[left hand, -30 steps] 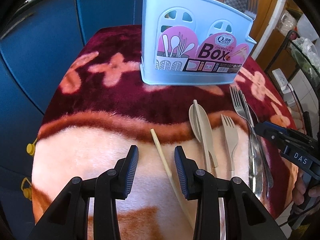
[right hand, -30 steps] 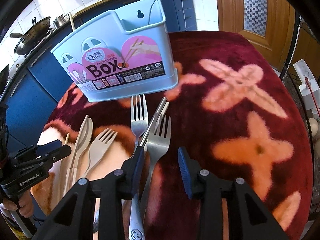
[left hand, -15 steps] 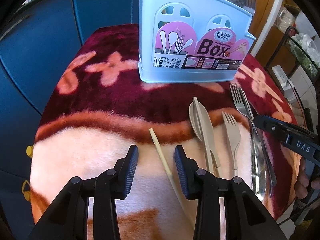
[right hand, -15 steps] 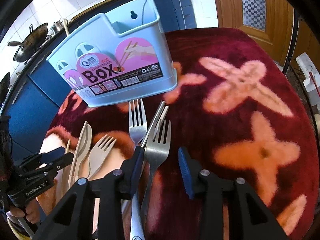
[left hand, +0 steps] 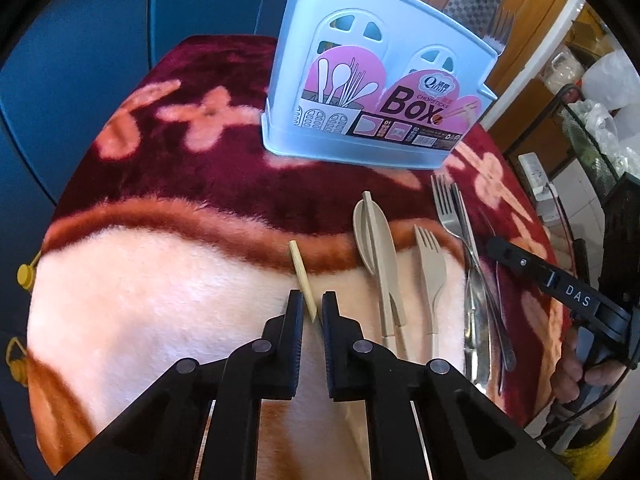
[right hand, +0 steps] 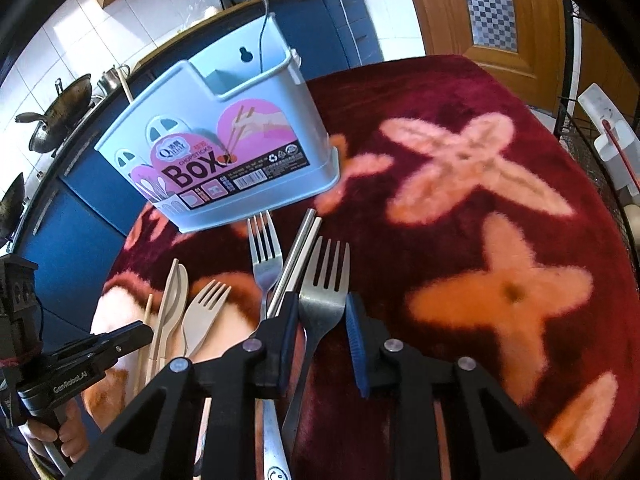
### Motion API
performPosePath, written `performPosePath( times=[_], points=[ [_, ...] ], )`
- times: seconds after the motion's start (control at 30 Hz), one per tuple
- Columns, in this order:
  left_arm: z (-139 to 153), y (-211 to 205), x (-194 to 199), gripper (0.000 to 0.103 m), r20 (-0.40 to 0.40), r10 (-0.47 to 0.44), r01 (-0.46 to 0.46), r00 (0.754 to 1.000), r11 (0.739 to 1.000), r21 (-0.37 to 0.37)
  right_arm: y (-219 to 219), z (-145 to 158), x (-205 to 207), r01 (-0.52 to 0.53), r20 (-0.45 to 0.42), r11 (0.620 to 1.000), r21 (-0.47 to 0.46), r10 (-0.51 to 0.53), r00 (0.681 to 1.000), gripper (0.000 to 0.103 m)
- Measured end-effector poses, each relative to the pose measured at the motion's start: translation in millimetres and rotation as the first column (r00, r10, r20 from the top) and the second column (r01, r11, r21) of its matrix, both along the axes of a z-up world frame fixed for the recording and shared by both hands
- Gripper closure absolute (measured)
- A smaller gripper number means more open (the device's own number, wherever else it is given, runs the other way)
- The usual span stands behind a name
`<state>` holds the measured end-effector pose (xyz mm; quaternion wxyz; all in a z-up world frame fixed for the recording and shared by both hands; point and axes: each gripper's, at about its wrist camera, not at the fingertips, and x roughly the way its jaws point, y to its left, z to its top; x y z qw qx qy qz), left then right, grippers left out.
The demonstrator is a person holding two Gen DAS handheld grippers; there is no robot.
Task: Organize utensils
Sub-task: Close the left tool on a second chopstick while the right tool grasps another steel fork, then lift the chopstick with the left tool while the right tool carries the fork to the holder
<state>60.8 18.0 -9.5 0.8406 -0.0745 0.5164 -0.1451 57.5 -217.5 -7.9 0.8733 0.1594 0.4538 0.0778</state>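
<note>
We bring the left gripper low over the plush maroon-and-peach blanket that covers the table, its black fingers narrowed to a slim gap around the thin pale wooden chopstick; whether the pads already pinch the stick we cannot tell. We judge the low approach suits a stick lying flat in soft pile. The right gripper straddles the neck of the dull grey metal fork with clear gaps on both sides, so we read it as parted and holding nothing. Just left of that fork lie a pair of steel chopsticks crossing a shiny steel fork, then a beige plastic fork and a beige plastic spoon with a knife laid on it. All handles point toward our near edge, which favours a straight reach. The light-blue plastic utensil box with a pink label stands upright toward the far edge, apart from the row. Behind the table we see blue cabinets, a wok on the counter and a wooden door.
</note>
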Motion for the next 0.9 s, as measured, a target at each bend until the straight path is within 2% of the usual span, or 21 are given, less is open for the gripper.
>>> performPosePath(
  times=[0.13,0.37,0.63,0.9],
  points=[
    [6.1,-0.6,-3.5,0.099,0.027,0.002,-0.001,1.000,1.000,-0.031,-1.0,10.4,-10.0,0.000,0.064,1.000,0.006,0.000,0.998,0.077],
    [36.0,-5.7,-15.2,0.099,0.163,-0.003,0.011,0.987,0.999,-0.049,2.3,28.8,-31.0,-0.003,0.206,1.000,0.015,0.000,0.978,0.077],
    [63.2,-1.2,-21.9,0.099,0.262,0.028,-0.006,0.965,0.996,-0.085,5.0,51.7,-52.4,0.007,0.380,1.000,0.030,-0.018,0.925,0.078],
    [85.7,0.1,-27.8,0.099,0.340,0.054,-0.018,0.939,0.994,-0.109,5.4,70.1,-65.7,0.025,0.472,0.999,0.032,-0.037,0.881,0.078]
  ],
)
